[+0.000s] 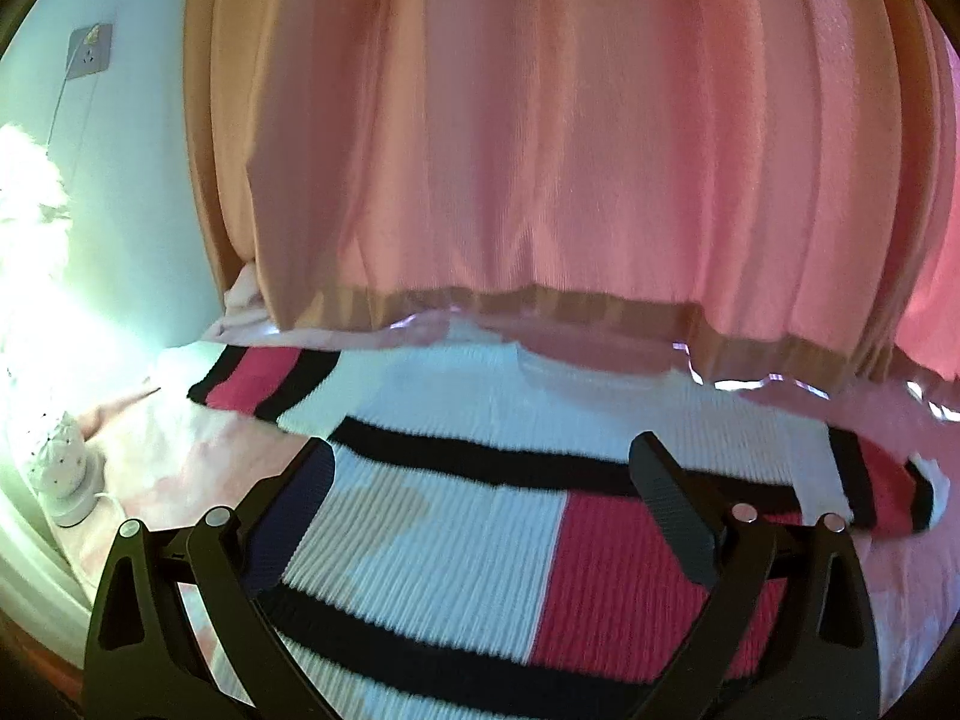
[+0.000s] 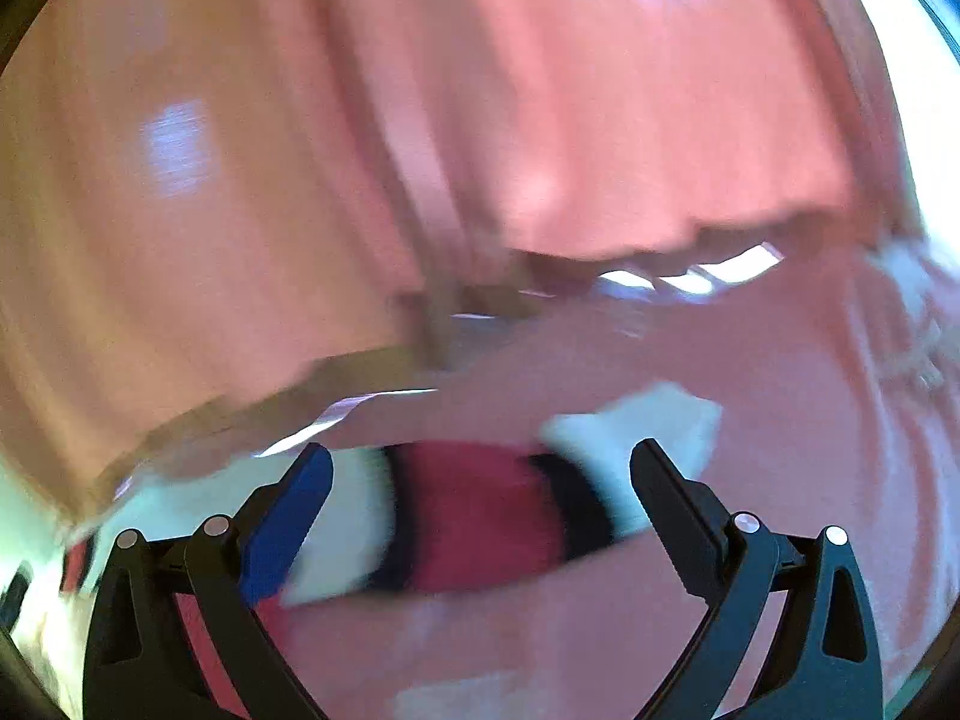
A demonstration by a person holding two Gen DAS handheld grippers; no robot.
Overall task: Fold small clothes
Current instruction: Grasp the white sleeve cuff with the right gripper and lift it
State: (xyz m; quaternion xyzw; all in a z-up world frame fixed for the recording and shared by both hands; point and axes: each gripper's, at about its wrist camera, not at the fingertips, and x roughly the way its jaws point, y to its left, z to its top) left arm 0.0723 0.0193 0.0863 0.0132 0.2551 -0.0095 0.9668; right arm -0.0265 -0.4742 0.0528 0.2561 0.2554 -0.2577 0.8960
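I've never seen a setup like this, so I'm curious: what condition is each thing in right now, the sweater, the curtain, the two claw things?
Striped sweater: spread flat on the bed, unfolded, both sleeves out.
Right sleeve: lying flat between the right gripper's fingers, not gripped.
Left gripper: open, over the sweater's body.
Right gripper: open; view blurred.
Pink curtain: drawn shut, hanging.
Wall socket: cable plugged in.

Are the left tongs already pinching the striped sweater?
No: the left tongs stand wide open above the sweater, whose knit lies flat and ungripped between the two fingers.
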